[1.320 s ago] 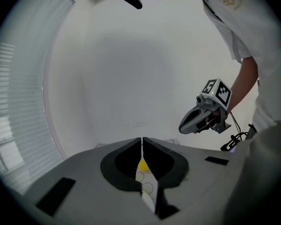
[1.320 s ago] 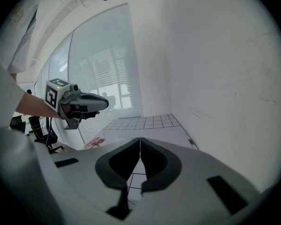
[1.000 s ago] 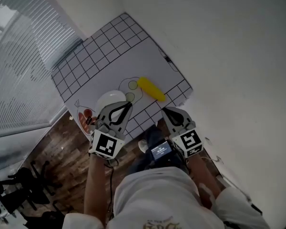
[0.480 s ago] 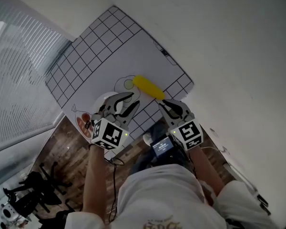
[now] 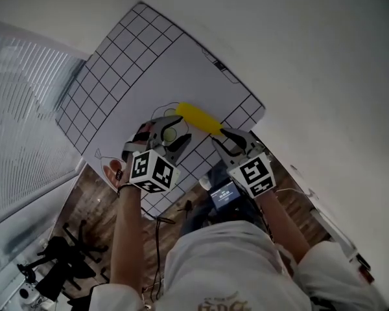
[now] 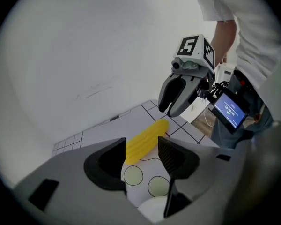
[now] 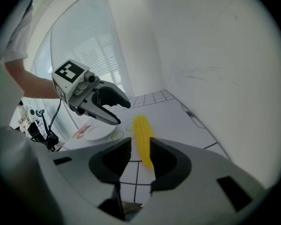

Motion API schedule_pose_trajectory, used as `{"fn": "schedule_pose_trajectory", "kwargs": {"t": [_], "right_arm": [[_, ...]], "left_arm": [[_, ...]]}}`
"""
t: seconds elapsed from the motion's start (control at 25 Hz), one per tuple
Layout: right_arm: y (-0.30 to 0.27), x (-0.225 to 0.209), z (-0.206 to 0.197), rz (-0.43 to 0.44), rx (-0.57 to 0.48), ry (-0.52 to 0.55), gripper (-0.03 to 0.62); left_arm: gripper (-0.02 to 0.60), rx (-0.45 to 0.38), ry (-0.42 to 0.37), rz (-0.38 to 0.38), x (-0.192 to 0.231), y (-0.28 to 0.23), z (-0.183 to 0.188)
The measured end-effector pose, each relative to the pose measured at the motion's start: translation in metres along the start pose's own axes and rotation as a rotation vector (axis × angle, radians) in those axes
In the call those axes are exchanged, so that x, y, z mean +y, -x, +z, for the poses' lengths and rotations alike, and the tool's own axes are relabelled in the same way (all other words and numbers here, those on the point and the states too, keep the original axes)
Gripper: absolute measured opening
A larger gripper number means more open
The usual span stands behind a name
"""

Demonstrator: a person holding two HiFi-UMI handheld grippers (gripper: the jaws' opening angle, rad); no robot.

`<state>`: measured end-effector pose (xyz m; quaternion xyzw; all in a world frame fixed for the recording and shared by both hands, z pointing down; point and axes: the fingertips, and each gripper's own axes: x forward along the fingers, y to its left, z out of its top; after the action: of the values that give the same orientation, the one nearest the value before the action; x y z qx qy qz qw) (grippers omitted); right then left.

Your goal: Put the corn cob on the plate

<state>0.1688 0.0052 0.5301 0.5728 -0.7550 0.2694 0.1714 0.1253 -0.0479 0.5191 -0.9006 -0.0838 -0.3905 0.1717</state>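
Note:
The yellow corn cob (image 5: 198, 118) lies on the white gridded mat (image 5: 149, 70), near its right edge. My left gripper (image 5: 172, 129) hovers just left of the cob's near end; its jaws have just been opening and stand open with nothing between them. In the left gripper view the corn cob (image 6: 145, 139) lies beyond the left gripper (image 6: 141, 156). My right gripper (image 5: 225, 137) hangs just short of the cob's right end, its jaws likewise just opened and empty. The white plate (image 7: 96, 133) sits under the left gripper (image 7: 122, 114), left of the corn cob (image 7: 143, 137).
Circles (image 6: 133, 175) are drawn on the mat beside the plate. A small device with a lit screen (image 5: 223, 195) hangs at the person's waist. A white wall rises right of the mat, window blinds (image 5: 19, 109) left, wooden floor (image 5: 91, 206) below the near edge.
Both grippers have come down and forward to the corn cob, and both sets of jaws have gone from shut to open. The left gripper now covers the plate in the head view.

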Motion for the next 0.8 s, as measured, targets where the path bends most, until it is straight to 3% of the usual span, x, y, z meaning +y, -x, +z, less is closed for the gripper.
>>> {"fn": "schedule_pose_trajectory", "kwargs": {"t": [0.2, 0.56, 0.8], "right_arm": [[-0.009, -0.003, -0.006, -0.008, 0.019, -0.011, 0.161], [-0.023, -0.016, -0.017, 0.000, 0.052, -0.014, 0.189], [-0.032, -0.017, -0.021, 0.027, 0.084, -0.015, 0.215]], "left_arm": [[0.229, 0.001, -0.007, -0.065, 0.005, -0.016, 0.004], [0.257, 0.062, -0.092, -0.182, 0.006, -0.042, -0.002], [0.267, 0.134, -0.205, -0.294, 0.003, -0.057, -0.004]]}}
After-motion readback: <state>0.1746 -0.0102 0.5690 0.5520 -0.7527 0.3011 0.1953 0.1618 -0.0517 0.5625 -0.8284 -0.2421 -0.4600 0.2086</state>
